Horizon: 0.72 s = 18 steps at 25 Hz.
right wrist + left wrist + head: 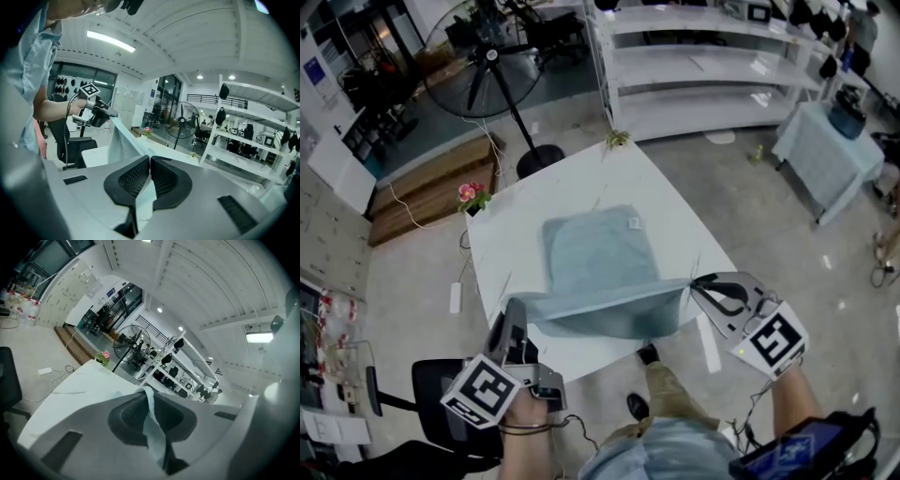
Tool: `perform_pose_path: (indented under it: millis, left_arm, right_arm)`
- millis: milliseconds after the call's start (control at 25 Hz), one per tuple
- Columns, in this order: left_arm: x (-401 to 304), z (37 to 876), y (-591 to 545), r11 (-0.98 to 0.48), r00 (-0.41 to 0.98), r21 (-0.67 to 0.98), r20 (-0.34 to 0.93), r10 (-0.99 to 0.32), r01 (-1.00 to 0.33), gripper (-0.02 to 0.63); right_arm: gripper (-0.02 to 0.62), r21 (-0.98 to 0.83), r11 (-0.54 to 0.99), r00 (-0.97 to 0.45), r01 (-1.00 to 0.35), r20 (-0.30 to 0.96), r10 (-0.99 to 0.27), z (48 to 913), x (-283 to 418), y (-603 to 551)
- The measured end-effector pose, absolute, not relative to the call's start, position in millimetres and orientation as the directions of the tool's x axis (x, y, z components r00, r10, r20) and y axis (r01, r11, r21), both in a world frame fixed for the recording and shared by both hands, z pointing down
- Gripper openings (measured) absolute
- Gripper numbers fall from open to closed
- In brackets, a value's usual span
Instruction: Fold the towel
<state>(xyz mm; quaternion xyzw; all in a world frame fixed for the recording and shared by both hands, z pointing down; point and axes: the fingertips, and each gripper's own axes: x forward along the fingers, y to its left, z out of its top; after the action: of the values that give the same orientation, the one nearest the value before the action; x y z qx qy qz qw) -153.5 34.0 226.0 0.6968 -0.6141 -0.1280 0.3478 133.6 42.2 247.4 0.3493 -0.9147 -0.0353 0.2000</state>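
**Head view: towel held up by its two near corners**

The towel (598, 262) lies on the white table (684, 225). Its far part is flat, and its near edge is raised off the top and stretched between both grippers. The left gripper (514, 307) has the near left corner and the right gripper (694, 283) has the near right one. The lifted edge sags a little between them, over the table's near side.

In the left gripper view the jaws are closed tight on a strip of the cloth, which runs out between the pads toward the camera. In the right gripper view the jaws are likewise pressed together on the cloth, and the towel stretches away to the left gripper opposite.

Flowers (471, 195) stand at the table's left corner. A fan (483, 56) stands on the floor beyond, with white shelves (712, 75) behind.
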Motion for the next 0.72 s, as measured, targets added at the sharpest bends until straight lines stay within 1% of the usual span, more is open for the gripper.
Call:
perform_pose_path:
  millis: [200, 320, 720]
  left_arm:
    - [-154, 239, -33, 0.022, 0.188, 0.603, 0.283, -0.941, -0.797, 0.03]
    - [-154, 255, -69, 0.053, 0.167, 0.579, 0.32, -0.933, -0.814, 0.031]
    - [-166, 340, -164, 0.158, 0.135, 0.556, 0.449, -0.883, -0.816, 0.033]
  right_arm:
    - [0.028, 0.211, 0.699, -0.624, -0.684, 0.328, -0.71, 257, 134, -31]
    - [0.028, 0.196, 0.679, -0.599, -0.708, 0.343, -0.723, 270, 134, -72]
    - [0.029, 0.117, 0.697, -0.592, -0.708, 0.44, -0.675, 333, 120, -171]
